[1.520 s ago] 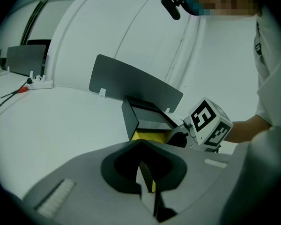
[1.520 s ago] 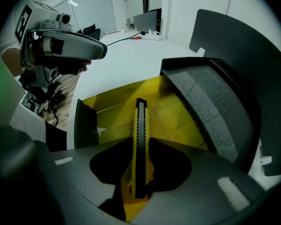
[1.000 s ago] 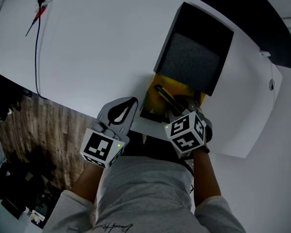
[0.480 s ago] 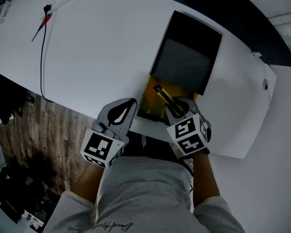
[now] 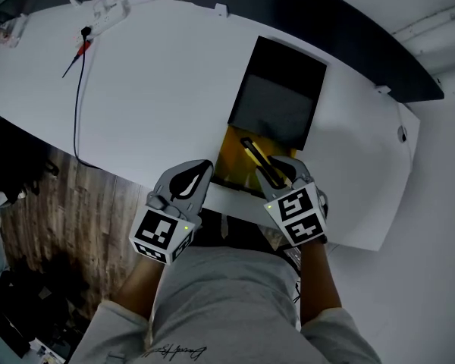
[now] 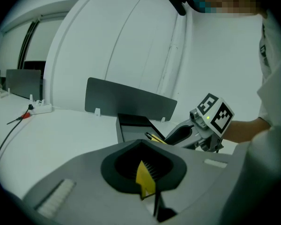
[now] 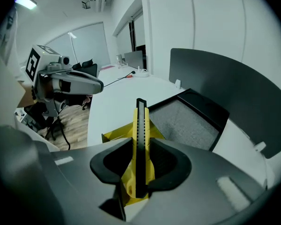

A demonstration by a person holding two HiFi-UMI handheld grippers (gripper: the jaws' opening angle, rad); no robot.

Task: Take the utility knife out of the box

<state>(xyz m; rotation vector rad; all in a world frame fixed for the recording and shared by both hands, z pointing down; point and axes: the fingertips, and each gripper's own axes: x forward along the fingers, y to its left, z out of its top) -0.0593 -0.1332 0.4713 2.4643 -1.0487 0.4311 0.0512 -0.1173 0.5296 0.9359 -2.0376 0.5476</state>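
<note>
A black box (image 5: 277,101) lies open on the white table (image 5: 152,89), its lid lined with grey foam and its base lined yellow (image 5: 233,161). My right gripper (image 5: 277,174) is shut on the yellow and black utility knife (image 5: 254,154) and holds it over the yellow base. In the right gripper view the knife (image 7: 140,130) stands up between the pads, with the foam lid (image 7: 192,123) behind it. My left gripper (image 5: 197,174) hangs by the table's near edge, left of the box, with its jaws together. A yellow sliver (image 6: 144,179) shows between its pads; I cannot tell what it is.
A black cable with a red tip (image 5: 77,89) runs across the table's left part to a white power strip (image 5: 110,7). A dark partition panel (image 6: 126,100) stands behind the box. Wooden floor (image 5: 61,203) lies beyond the near edge on the left.
Both grippers have risen above the table. The right one has carried the knife up from the yellow base. The box has stayed where it was.
</note>
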